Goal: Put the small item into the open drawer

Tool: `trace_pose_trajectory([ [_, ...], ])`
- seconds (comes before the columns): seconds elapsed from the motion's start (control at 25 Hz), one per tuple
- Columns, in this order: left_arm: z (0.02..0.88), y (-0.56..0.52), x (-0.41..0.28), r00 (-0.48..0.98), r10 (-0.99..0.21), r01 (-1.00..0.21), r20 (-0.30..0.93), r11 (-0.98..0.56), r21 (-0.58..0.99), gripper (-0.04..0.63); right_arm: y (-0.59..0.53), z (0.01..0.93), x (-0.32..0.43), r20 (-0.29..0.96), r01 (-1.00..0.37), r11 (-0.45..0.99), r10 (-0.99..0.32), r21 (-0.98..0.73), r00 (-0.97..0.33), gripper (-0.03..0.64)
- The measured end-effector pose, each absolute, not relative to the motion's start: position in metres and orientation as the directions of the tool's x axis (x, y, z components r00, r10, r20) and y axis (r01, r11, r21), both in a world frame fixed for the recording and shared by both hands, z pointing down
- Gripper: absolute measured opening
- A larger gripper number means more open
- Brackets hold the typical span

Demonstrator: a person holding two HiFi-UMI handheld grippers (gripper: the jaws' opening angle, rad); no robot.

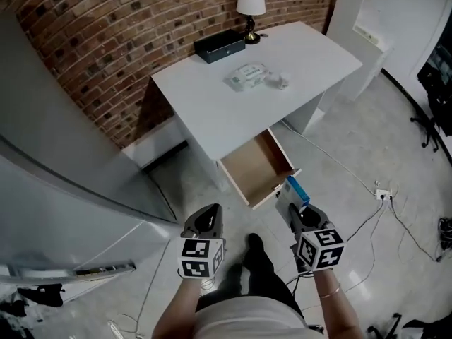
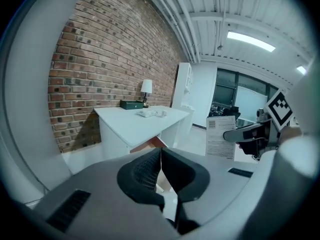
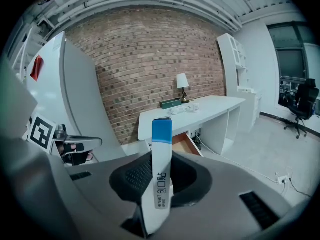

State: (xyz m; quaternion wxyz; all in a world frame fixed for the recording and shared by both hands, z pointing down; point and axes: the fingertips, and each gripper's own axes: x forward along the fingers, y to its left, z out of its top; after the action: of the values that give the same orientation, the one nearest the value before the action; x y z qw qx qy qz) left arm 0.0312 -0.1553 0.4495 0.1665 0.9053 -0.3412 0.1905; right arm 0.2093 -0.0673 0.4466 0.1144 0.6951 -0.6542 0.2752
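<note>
My right gripper [image 3: 159, 176] is shut on a slim white box with a blue end [image 3: 160, 170], which sticks up and forward between the jaws. In the head view that box [image 1: 297, 190] pokes out ahead of the right gripper [image 1: 296, 208], just short of the open wooden drawer [image 1: 256, 167] pulled out from the white desk [image 1: 212, 104]. My left gripper [image 1: 209, 216] hangs level with it on the left, jaws shut and empty [image 2: 161, 166]. The desk [image 2: 130, 121] and drawer [image 3: 183, 143] lie ahead in both gripper views.
On the desk stand a lamp [image 1: 251, 6], a dark box [image 1: 219, 46], a wrapped packet [image 1: 246, 76] and a small white item [image 1: 282, 80]. A grey cabinet [image 1: 49, 189] fills the left. Cables and a socket [image 1: 383, 194] lie on the floor at right. Brick wall behind.
</note>
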Motion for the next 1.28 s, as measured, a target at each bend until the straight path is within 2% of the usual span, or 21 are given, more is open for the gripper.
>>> trace_pose_trajectory([
  [0.4, 0.467, -0.224, 0.062, 0.561, -0.661, -0.811, 0.498, -0.561, 0.170, 0.023, -0.182, 0.506, 0.263, 0.632, -0.980, 0.070, -0.755, -0.189, -0.176, 0.081],
  [0.72, 0.494, -0.249, 0.061, 0.455, -0.709, -0.882, 0.539, -0.441, 0.164, 0.023, -0.246, 0.574, 0.264, 0.707, -0.964, 0.199, -0.656, -0.177, -0.265, 0.081],
  [1.28, 0.561, -0.248, 0.029, 0.326, -0.729, -0.944, 0.602, -0.284, 0.167, 0.023, -0.290, 0.706, 0.232, 0.829, -0.937, 0.321, -0.480, -0.141, -0.289, 0.081],
])
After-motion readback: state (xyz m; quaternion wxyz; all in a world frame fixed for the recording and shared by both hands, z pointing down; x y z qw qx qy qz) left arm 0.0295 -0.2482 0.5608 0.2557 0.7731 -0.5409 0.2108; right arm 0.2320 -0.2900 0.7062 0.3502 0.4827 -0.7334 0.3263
